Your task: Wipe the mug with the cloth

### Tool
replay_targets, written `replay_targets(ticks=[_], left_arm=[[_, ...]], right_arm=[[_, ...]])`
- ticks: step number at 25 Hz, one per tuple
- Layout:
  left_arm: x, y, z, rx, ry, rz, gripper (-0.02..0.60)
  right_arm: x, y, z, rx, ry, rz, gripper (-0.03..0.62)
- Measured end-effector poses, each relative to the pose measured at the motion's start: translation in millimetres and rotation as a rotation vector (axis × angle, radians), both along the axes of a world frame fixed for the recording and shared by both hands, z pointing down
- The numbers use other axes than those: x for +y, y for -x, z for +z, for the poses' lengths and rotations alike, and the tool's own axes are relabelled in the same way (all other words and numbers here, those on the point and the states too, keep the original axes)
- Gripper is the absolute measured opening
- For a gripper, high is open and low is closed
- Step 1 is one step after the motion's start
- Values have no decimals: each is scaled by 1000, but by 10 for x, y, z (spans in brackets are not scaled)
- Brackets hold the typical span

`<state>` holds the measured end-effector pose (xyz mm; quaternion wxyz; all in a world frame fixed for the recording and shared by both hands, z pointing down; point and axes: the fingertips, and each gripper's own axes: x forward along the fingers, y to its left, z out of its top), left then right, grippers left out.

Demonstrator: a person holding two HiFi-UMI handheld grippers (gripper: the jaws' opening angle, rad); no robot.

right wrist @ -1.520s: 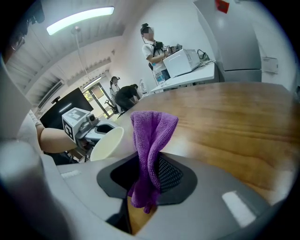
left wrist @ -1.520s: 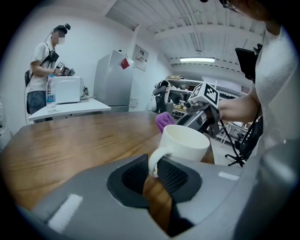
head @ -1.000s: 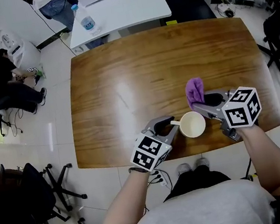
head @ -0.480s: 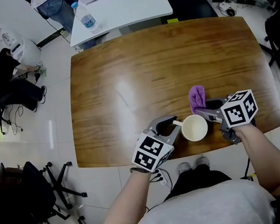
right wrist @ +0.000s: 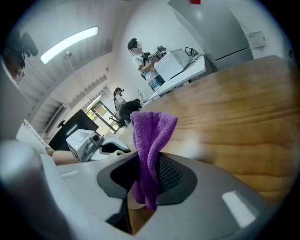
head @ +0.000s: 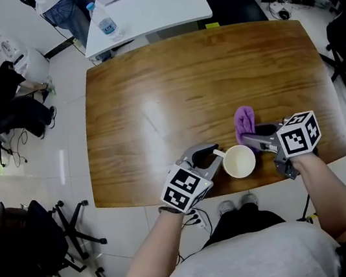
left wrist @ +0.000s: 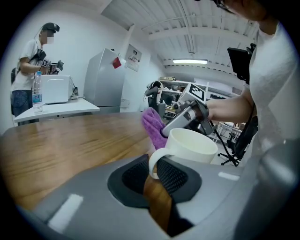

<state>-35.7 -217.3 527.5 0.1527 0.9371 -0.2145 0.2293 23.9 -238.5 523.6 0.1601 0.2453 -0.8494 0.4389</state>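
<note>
Head view is showing the mug point(head: 238, 161) sitting close to the near edge of the wooden surface point(head: 165, 90), right in front of the person. The left gripper point(head: 210, 155) is closing on the mug's handle point(left wrist: 152, 161), with its pads already pressing the loop from both sides. This is probably to keep the mug from turning or sliding while it is being rubbed.

Just past the mug's far right side, the right gripper point(head: 246, 134) is pinching the purple cloth point(head: 243, 119) tight between its jaws. It is letting a loose fold stick out beyond the tips, so that fabric rather than plastic would be meeting the mug. Whether the cloth is touching the mug, I cannot tell.

The near edge is leaving little margin, so a push toward the person could be sending the mug off. Farther out the surface is lying bare, offering wide room. Beyond it, a white table point(head: 157, 5) is carrying a water bottle point(head: 105, 22).
</note>
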Motion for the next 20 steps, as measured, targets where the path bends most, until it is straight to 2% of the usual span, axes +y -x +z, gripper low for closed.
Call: replay_targets(ticks=[4,9,13,16,20], left_arm=[[8,-20,3,-3,-3,15,44],[1,-73,17,-8,-21,32,44],[19,-98,0,-9,-14,39,43],[-7,-115,7,-17,-25,43,41],[-42,-136,19,-34,-28,29,32]], right_arm=[[-148,8,-308,-96,-23,54,106],[-192,161,-608,-168,-61,36,106],[-133,234,-451,-196,21,23,106],[-88,238,-232,-175,85,0,106],[-5,212,30,-89,107,-39,106]])
